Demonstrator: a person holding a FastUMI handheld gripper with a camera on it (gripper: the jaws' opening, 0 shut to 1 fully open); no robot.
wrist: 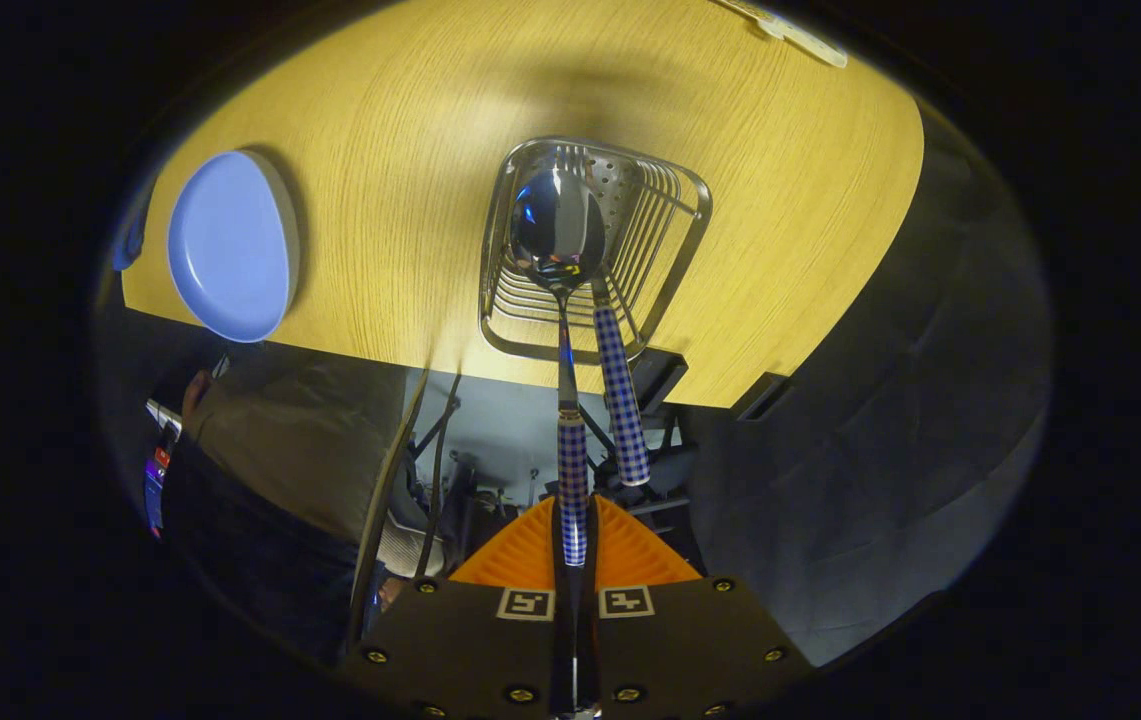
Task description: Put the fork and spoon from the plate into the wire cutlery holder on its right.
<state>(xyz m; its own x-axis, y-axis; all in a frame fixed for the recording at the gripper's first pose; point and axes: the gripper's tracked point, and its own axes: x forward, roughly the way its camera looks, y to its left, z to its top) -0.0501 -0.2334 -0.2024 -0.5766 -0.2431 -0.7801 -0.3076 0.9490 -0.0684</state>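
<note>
Gripper [575, 545] clamps spoon [558, 235] over holder [665, 285]; fork [620, 400] inside; plate [228, 245] aside.

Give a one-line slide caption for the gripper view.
Tongs shut on the spoon, bowl over the wire cutlery holder already holding the fork; blue plate empty.

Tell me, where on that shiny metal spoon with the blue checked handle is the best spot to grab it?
The checked handle, near its end, is the likely best place: it is straight and narrow, so two fingers can pinch it from either side. The gripper is shut on the spoon there, its bowl pointing ahead over the wire cutlery holder, where another checked-handled utensil already stands.
</note>
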